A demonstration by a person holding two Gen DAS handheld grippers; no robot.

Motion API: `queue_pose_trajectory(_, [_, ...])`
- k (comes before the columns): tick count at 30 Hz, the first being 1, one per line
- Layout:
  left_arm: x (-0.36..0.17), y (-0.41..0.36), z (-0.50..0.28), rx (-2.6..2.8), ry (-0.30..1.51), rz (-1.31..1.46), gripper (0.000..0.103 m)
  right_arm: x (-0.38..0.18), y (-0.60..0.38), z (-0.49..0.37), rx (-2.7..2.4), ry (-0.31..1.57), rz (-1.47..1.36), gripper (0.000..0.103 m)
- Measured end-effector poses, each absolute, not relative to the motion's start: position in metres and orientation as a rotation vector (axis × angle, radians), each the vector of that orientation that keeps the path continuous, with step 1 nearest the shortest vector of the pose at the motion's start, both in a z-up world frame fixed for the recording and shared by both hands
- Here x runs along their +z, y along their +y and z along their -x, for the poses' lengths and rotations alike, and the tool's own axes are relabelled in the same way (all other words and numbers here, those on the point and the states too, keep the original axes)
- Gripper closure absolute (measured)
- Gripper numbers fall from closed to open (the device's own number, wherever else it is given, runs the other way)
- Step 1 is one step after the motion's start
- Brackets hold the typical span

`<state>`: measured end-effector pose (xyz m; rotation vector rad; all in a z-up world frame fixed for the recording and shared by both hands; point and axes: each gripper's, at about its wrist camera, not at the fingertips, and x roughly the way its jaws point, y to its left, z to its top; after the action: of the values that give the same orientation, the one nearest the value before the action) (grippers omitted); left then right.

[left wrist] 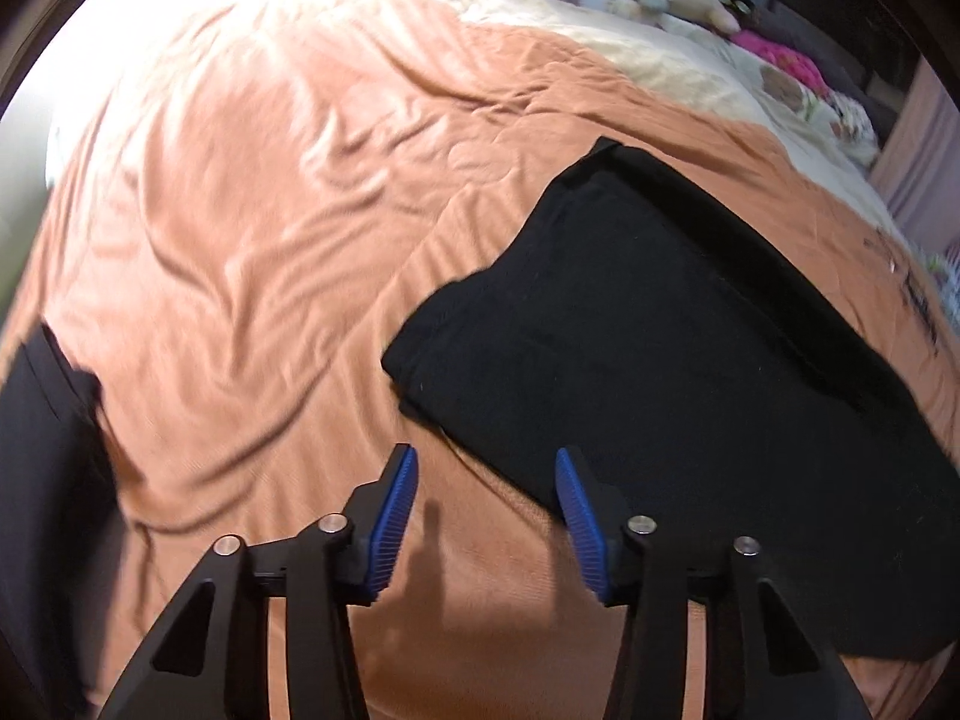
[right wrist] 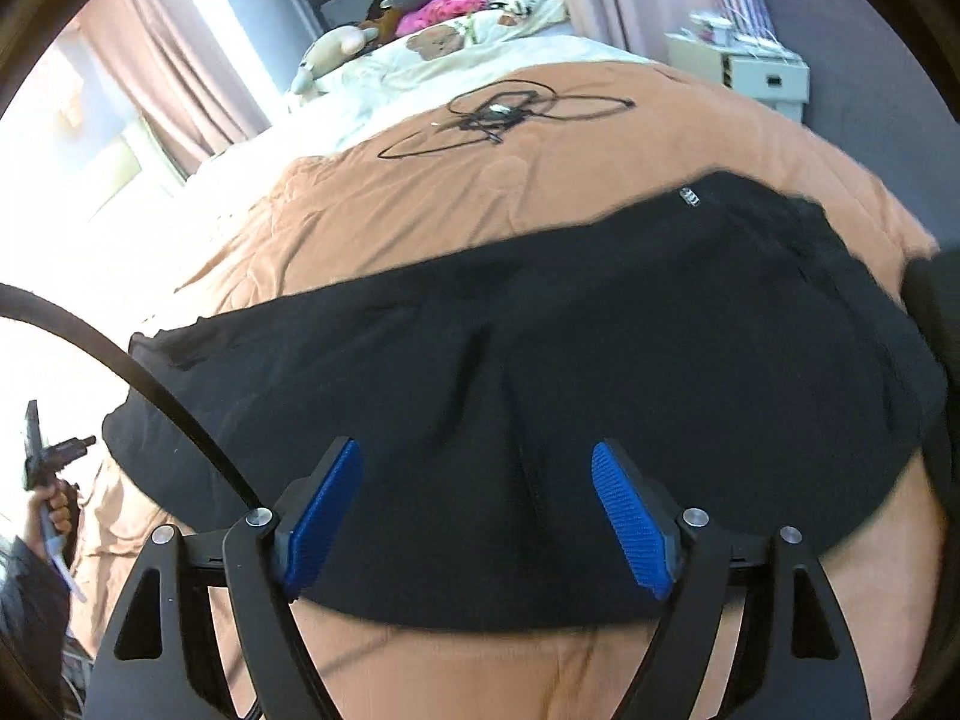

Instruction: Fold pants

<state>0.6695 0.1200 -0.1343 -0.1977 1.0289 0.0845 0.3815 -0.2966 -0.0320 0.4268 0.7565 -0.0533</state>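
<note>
Pants [right wrist: 540, 372], one black pair, lie partly folded as a long dark band on the orange bedspread [left wrist: 252, 228]. From my right gripper [right wrist: 477, 519] their long axis runs side to side, directly below and ahead of the fingers. My left gripper [left wrist: 486, 516] sits off the band's near left edge, over bare bedspread, with the cloth reaching away to its right. I judge the right gripper the nearer of the two to the fabric's middle, the left the nearer to one end.

Both grippers stand spread, blue pads apart, nothing pinched between them.

Count: one pair of pants, two grippers, one tangle of black cable [right wrist: 504, 111] farther up the bed, well apart from the pants. A hand [right wrist: 57, 504] holding the other tool shows at the right view's left edge.
</note>
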Motion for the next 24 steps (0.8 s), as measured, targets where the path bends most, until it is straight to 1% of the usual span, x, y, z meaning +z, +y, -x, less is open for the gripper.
queue_pose_trajectory(3, [-0.142, 0.122, -0.669, 0.07, 1.038, 0.259, 0.056, -0.037, -0.306, -0.356, -0.072, 0.751, -0.469, 0.025])
queue_pose_trajectory(9, [-0.16, 0.118, -0.678, 0.038, 1.073, 0.35, 0.057, -0.051, -0.321, -0.31, -0.111, 0.748, -0.567, 0.025])
queue_pose_trajectory(12, [-0.168, 0.118, -0.687, 0.028, 1.084, 0.394, 0.062, -0.058, -0.324, -0.297, -0.126, 0.759, -0.588, 0.025])
queue_pose_trajectory(16, [-0.163, 0.12, -0.697, -0.002, 1.045, 0.447, 0.063, -0.064, -0.326, -0.286, -0.148, 0.778, -0.591, 0.025])
queue_pose_trajectory(21, [-0.139, 0.126, -0.694, -0.047, 0.93, 0.496, 0.064, -0.064, -0.337, -0.275, -0.192, 0.764, -0.607, 0.025])
queue_pose_trajectory(24, [-0.145, 0.126, -0.695, -0.046, 0.974, 0.49, 0.064, -0.068, -0.342, -0.269, -0.204, 0.758, -0.649, 0.025])
